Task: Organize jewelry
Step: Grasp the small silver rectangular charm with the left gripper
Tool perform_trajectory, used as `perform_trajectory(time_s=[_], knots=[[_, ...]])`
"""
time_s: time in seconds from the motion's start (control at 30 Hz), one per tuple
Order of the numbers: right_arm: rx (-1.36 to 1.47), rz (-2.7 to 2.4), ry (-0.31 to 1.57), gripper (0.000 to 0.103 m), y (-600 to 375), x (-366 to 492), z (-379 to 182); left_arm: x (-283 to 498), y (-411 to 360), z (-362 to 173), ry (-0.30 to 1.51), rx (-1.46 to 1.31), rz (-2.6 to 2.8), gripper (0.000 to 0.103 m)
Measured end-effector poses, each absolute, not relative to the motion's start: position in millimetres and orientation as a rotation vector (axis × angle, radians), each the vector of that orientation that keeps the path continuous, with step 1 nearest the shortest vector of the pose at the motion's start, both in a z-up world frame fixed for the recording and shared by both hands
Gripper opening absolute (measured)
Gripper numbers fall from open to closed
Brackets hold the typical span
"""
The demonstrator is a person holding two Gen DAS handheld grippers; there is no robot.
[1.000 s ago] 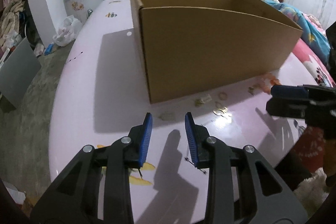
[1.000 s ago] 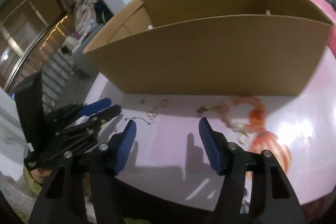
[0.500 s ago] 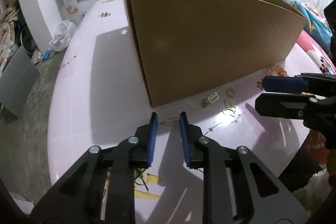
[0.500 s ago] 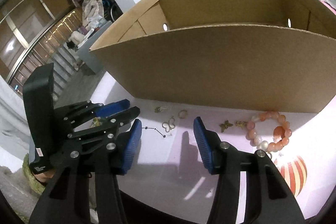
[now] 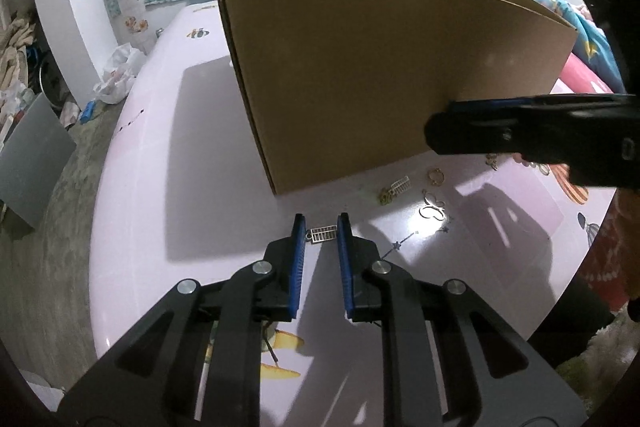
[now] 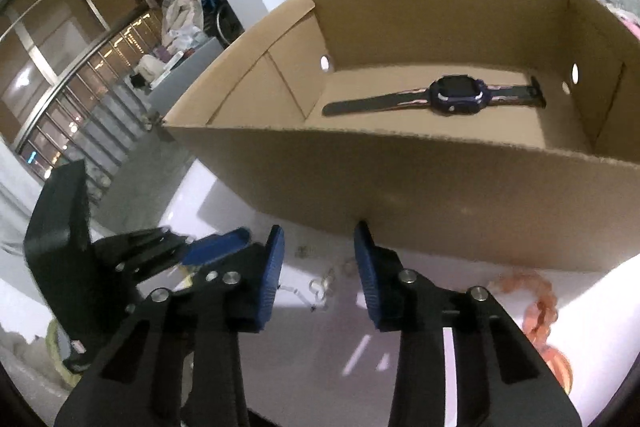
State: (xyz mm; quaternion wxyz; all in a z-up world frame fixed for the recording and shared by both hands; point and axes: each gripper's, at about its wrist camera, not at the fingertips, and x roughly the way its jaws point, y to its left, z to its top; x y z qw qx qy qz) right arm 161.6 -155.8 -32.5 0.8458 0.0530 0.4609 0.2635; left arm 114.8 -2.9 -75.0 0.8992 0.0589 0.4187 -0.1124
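Watch (image 6: 456, 95) in box (image 6: 400, 183) — jewelry (image 5: 432, 203) before it

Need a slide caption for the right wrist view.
Right hand-held gripper open above scattered jewelry; watch already lies inside the cardboard box.

Box (image 5: 360, 79) interior hidden in the left wrist view by its tall near wall. Bracelet (image 6: 536, 303) smeared to an orange blur in the right wrist view, beads not separable. Small pieces (image 6: 320, 285) between the right gripper (image 6: 318, 263) pads too blurred to identify. Right gripper cut off by the left wrist view's right edge, covering part of the table (image 5: 140, 207) behind.
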Motion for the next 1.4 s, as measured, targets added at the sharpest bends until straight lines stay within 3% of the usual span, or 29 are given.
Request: perform_trajectory(time_s=[0.77,0.9,1.03,1.4], knots=[[-0.253,0.571,0.969,0.033,-97,151,-56,113,-5,-73,0.864,0.112,-0.202,0.015],[-0.287,0.563,0.965,0.023,-94,150,-54,113,-5,-73,0.864,0.110,-0.202,0.015],[-0.295,0.567,0.971,0.020,-94,151,-53,113,-5,-73,0.863,0.111,-0.204,0.015],[-0.240,0.573,0.980,0.019,-110,161,-51,112,-4,-75,0.856,0.099,-0.211,0.015]])
